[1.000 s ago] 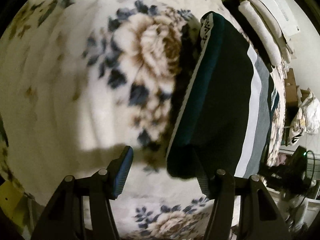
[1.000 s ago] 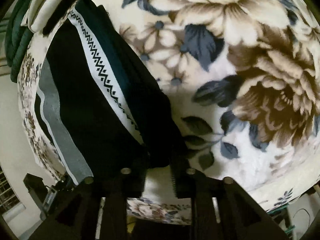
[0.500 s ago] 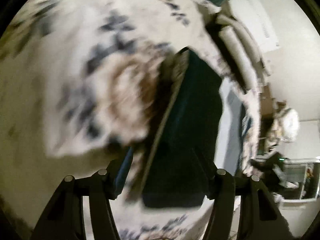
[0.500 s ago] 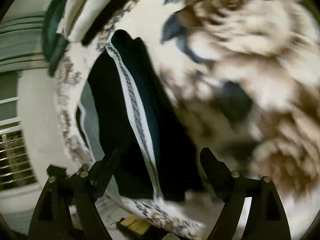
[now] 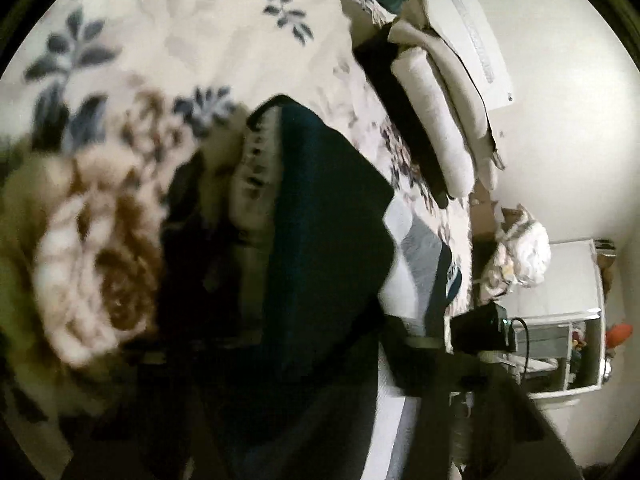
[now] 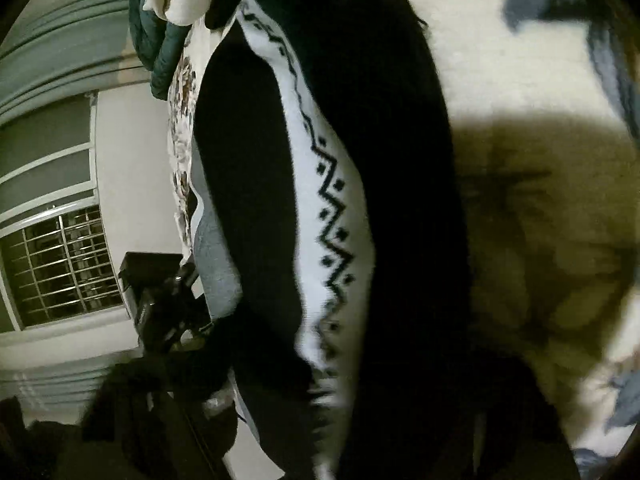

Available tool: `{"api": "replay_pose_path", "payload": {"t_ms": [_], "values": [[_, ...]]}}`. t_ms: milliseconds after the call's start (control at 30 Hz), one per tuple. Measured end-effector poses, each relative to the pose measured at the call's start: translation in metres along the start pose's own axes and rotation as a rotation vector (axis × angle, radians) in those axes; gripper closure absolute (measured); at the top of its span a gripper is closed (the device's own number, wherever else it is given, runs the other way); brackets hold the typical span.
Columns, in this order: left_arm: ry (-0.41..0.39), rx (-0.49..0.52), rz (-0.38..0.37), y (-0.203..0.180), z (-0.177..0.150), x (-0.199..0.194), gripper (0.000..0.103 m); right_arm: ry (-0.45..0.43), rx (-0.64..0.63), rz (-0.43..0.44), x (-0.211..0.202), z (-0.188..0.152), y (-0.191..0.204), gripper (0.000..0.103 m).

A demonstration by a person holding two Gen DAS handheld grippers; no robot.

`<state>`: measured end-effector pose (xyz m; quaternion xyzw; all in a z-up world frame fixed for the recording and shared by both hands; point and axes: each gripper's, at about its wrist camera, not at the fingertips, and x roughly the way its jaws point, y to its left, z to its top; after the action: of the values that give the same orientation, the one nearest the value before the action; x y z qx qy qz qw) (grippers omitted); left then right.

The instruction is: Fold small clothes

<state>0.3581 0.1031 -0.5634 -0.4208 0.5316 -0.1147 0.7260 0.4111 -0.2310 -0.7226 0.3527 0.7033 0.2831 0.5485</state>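
A dark teal and black garment (image 5: pixel 320 240) with a white zigzag-patterned band (image 6: pixel 328 200) lies folded on the floral blanket (image 5: pixel 180 40). A grey and white striped piece shows under its far edge. In the left wrist view my left gripper (image 5: pixel 288 360) is low over the garment's near end. Its jaws are closing with the cloth between them, and the dark, blurred fingers look pressed to it. In the right wrist view the garment (image 6: pixel 400 160) fills the middle. My right gripper (image 6: pixel 328 420) straddles its near end, jaws closing but still apart from the cloth.
Rolled beige and black clothes (image 5: pixel 436 120) are stacked at the bed's far edge by a white wall. A black device (image 5: pixel 480 328) and a white bundle (image 5: pixel 520 252) sit beyond the bed edge. A barred window (image 6: pixel 60 268) and a green cloth (image 6: pixel 160 40) show beside the bed.
Both grippers moved in over the garment's near end, which now lies between their fingers. The right gripper let go, opened wide, then narrowed. The left jaws narrowed onto the cloth.
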Motion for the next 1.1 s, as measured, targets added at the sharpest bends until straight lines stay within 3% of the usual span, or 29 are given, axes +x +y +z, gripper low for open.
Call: {"api": "replay_pose_path", "payload": {"t_ms": [133, 267, 500, 633, 867, 967, 1100], "values": [[-0.016, 0.057, 0.054, -0.026, 0.006, -0.014, 0.079, -0.062, -0.010, -0.025, -0.014, -0.003, 0.018, 0.067], [-0.018, 0.106, 0.062, -0.051, 0.020, -0.036, 0.079, -0.121, -0.021, -0.048, -0.045, -0.016, 0.044, 0.069], [-0.038, 0.217, 0.049, -0.136, 0.087, -0.058, 0.079, -0.243, -0.080, -0.032, -0.124, -0.001, 0.127, 0.069], [-0.066, 0.269, 0.047, -0.192, 0.147, -0.047, 0.079, -0.330, -0.125, -0.045, -0.168, 0.039, 0.186, 0.069], [-0.106, 0.373, 0.084, -0.269, 0.252, -0.002, 0.077, -0.446, -0.148, -0.060, -0.226, 0.153, 0.258, 0.070], [-0.099, 0.439, 0.154, -0.285, 0.286, 0.036, 0.075, -0.463, -0.129, -0.082, -0.233, 0.200, 0.262, 0.070], [-0.068, 0.473, 0.250, -0.274, 0.304, 0.082, 0.074, -0.451, -0.094, -0.151, -0.225, 0.254, 0.249, 0.070]]}}
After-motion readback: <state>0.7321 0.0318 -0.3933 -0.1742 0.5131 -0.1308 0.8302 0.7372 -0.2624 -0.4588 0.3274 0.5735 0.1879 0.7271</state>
